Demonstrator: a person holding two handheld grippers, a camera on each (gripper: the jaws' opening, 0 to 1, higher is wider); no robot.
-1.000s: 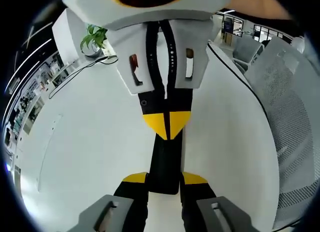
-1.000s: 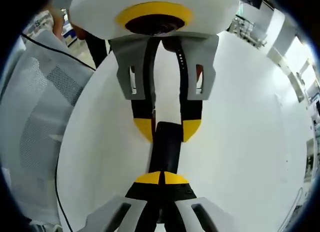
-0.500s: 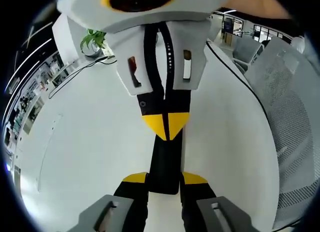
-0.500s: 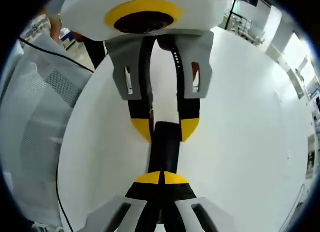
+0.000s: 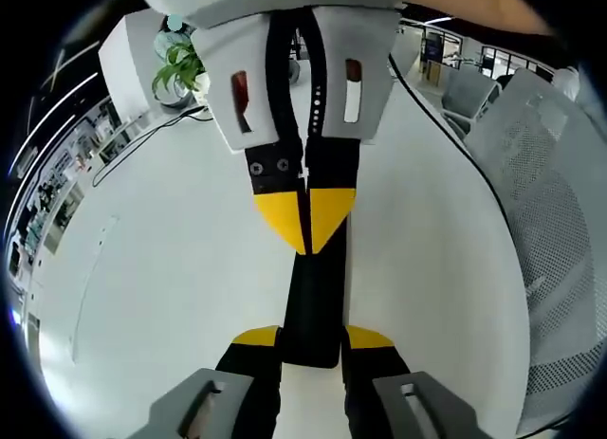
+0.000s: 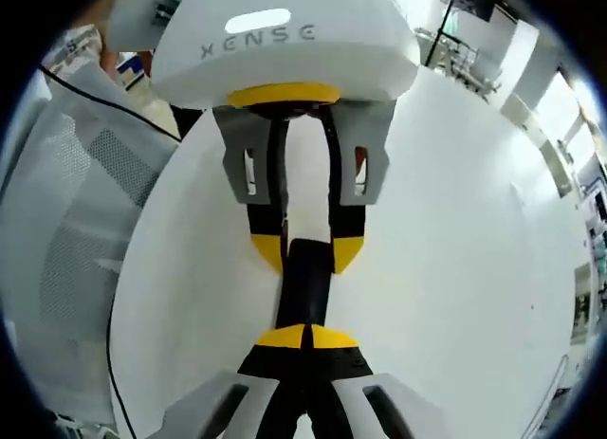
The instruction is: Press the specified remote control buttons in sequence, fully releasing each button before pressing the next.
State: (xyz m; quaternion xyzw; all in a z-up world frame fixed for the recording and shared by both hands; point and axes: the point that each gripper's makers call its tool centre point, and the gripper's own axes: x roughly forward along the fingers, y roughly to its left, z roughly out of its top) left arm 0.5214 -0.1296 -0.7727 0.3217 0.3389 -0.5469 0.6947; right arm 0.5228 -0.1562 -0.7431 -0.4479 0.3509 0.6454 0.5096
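A slim black remote control [image 5: 313, 297] is held lengthwise above the white table [image 5: 161, 268]. My left gripper [image 5: 313, 337] is shut on its near end, one yellow tip on each side. My right gripper [image 5: 303, 221] comes in from the opposite side, shut, with its joined yellow tips on the remote's top face near the far end. In the right gripper view the same remote [image 6: 302, 287] runs from my shut right gripper [image 6: 305, 337] up to the left gripper [image 6: 305, 251], which clamps it. The buttons are hidden.
A potted plant [image 5: 180, 74] and a black cable [image 5: 142, 140] lie at the table's far left edge. A grey mesh chair [image 5: 541, 221] stands along the right side; that chair [image 6: 66, 221] is at the left in the right gripper view. Bare tabletop surrounds both grippers.
The right gripper has tilted and drawn back a little: its tips look larger and slightly higher in the left gripper view, and the left gripper looks smaller in the right gripper view. The left gripper holds still.
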